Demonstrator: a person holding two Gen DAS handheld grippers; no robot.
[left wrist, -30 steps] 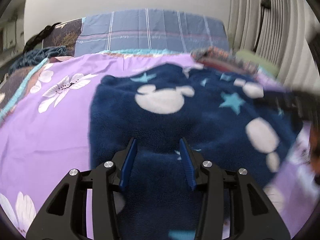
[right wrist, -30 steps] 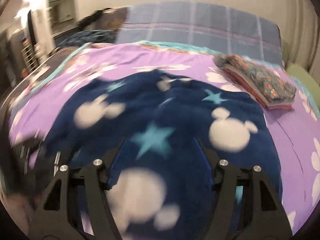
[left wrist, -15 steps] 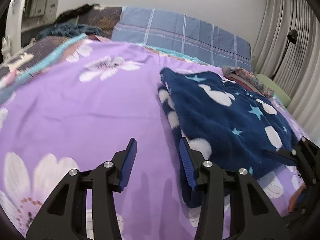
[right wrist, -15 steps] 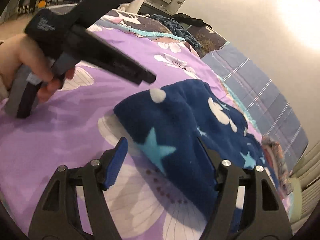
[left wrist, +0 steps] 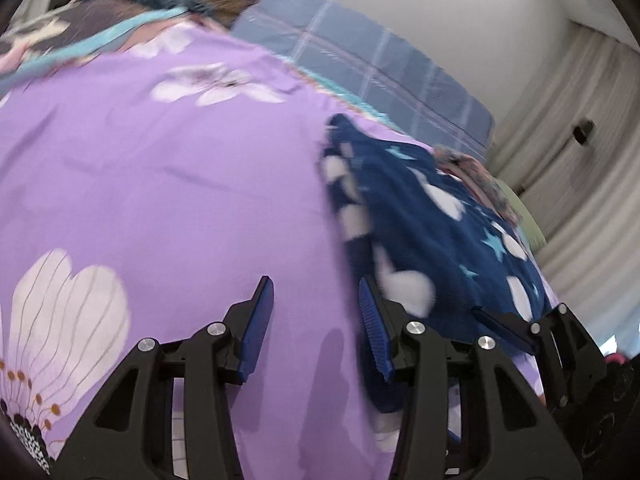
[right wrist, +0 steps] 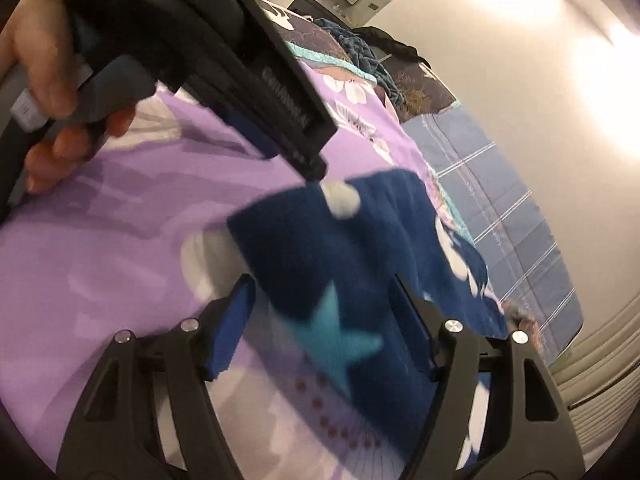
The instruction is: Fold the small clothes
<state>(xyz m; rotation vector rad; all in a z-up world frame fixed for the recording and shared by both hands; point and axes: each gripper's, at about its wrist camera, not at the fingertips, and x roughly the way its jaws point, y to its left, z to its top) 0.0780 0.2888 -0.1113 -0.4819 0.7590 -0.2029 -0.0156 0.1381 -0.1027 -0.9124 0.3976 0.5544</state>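
Currently the navy fleece garment (left wrist: 436,240), fuzzy with white mouse-head blobs and teal stars, lies folded right of centre in the left wrist view on the smooth purple floral bedsheet (left wrist: 160,184). Left gripper (left wrist: 316,320) jaws are parted with only sheet between the ribbed blue pads; the fleece edge sits just beside the right pad. Right gripper (right wrist: 324,324) jaws are spread wide, straddling a fleece corner (right wrist: 332,248) without pinching it. Upper left of the right wrist view: a hand (right wrist: 48,80) grips the other tool's black handle. Blue plaid pillow (left wrist: 372,68) lies beyond.
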